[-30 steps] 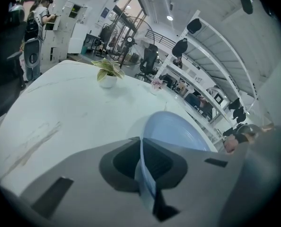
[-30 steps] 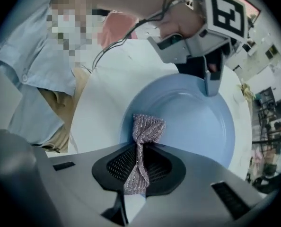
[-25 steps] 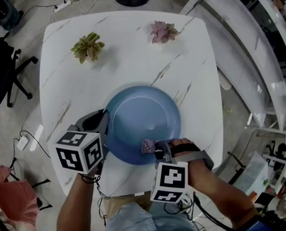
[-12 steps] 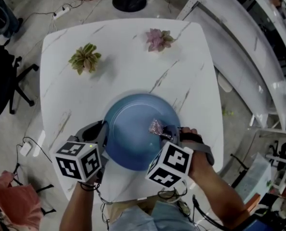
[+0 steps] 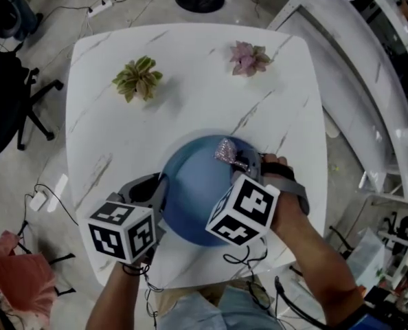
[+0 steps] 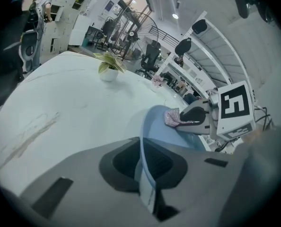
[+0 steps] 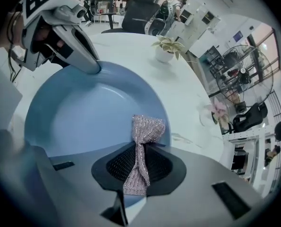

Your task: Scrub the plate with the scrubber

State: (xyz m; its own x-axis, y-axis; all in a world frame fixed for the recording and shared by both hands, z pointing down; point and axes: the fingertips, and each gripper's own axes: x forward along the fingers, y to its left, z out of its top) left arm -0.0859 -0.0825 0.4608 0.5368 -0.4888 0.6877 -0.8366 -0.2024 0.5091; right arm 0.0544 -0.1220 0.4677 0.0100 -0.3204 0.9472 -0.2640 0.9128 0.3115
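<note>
Head view, from the left: a small green plant [image 5: 138, 78] stands on the white marble table [image 5: 190, 102], well beyond the plate's left side. The left gripper [image 5: 159, 190] is at the plate's left rim, jaws clamped tight on that edge. The blue plate [image 5: 194, 191] is between the two grippers. A pinkish mesh scrubber [image 5: 226, 150] is at the plate's far right rim, pinched firmly in the narrowly closed jaws of the right gripper [image 5: 238, 161], which reaches in over the plate's right side. A pink plant [image 5: 248, 58] stands well beyond the plate, to its right.
</note>
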